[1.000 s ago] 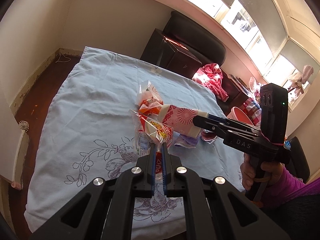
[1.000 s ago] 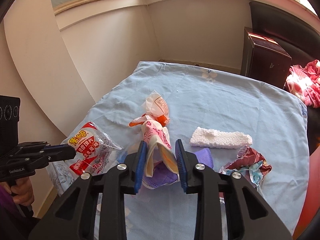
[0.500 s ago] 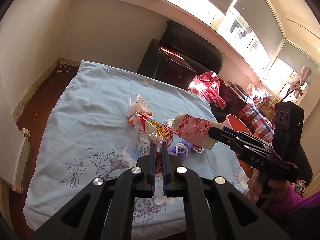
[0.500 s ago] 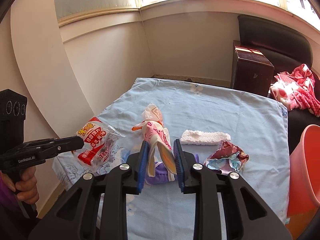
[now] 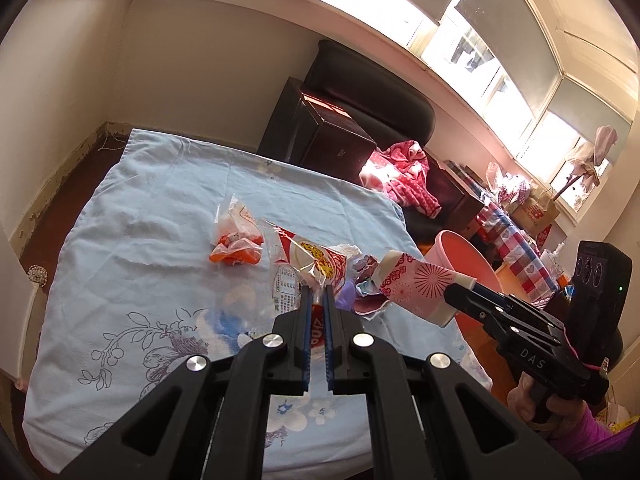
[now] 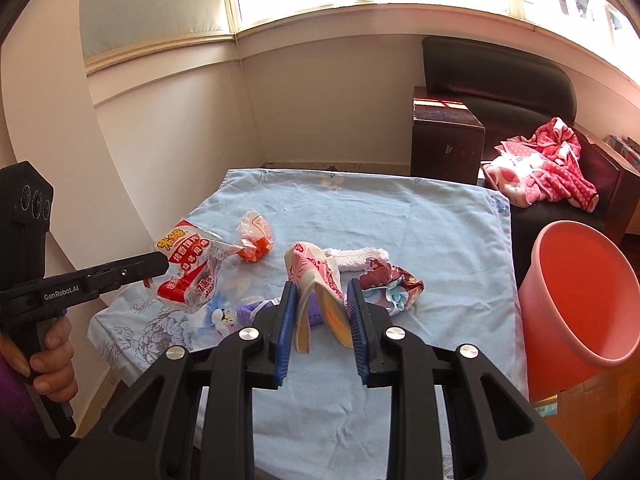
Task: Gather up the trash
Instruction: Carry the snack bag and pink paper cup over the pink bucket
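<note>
My left gripper is shut on a clear red-and-white snack wrapper, held above the blue tablecloth; the wrapper also shows in the right wrist view. My right gripper is shut on a squashed pink-patterned paper cup, also seen in the left wrist view, lifted near the table's right side. A pink bucket stands on the floor just right of the table. An orange-and-clear wrapper, a white foam strip, a crumpled dark red wrapper and a purple item lie on the cloth.
A dark wooden cabinet and a black sofa with a pink blanket stand beyond the table. Walls close off the far left. Cluttered boxes and checked fabric lie beyond the bucket.
Both grippers have lifted and drawn back to the right with their loads. The pink bucket has come into full view at the right gripper's side.
</note>
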`<state>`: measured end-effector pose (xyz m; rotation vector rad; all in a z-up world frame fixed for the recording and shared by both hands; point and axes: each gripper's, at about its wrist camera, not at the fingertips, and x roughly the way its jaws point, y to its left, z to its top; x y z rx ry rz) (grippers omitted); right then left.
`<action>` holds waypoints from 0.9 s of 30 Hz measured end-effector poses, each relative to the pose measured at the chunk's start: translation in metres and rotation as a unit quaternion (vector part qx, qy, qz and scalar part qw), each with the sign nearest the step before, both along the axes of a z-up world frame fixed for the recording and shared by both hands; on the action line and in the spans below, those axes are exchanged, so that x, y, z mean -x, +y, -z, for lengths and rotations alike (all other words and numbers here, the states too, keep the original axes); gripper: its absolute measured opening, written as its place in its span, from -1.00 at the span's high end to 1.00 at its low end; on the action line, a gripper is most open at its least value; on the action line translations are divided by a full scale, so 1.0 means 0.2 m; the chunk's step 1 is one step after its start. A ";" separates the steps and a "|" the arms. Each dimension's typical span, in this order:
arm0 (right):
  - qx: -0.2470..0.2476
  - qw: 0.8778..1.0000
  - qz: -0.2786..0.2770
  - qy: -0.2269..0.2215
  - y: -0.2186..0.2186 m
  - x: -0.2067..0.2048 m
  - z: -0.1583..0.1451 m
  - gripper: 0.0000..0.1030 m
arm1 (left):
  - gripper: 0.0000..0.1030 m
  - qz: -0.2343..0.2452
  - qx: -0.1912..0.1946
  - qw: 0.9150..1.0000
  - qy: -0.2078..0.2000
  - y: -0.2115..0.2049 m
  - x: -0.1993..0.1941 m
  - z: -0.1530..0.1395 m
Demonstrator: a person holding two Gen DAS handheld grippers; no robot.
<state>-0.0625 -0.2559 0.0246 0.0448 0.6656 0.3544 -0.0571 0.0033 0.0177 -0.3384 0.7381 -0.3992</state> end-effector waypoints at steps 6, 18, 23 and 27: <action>-0.003 1.000 0.029 -0.009 -0.11 0.06 -0.02 0.49 | 0.92 0.021 -0.007 1.000 -0.008 -0.13 -0.02 -0.04; -0.020 0.998 0.051 -0.010 -0.22 0.06 0.03 0.49 | 0.92 0.047 -0.022 0.999 -0.002 -0.33 -0.07 -0.05; -0.015 0.997 0.073 -0.016 -0.28 0.05 0.03 0.49 | 0.92 0.061 -0.023 0.998 0.001 -0.42 -0.12 -0.04; -0.021 0.995 0.100 -0.018 -0.38 0.03 0.04 0.49 | 0.92 0.074 -0.024 0.997 0.000 -0.53 -0.17 -0.05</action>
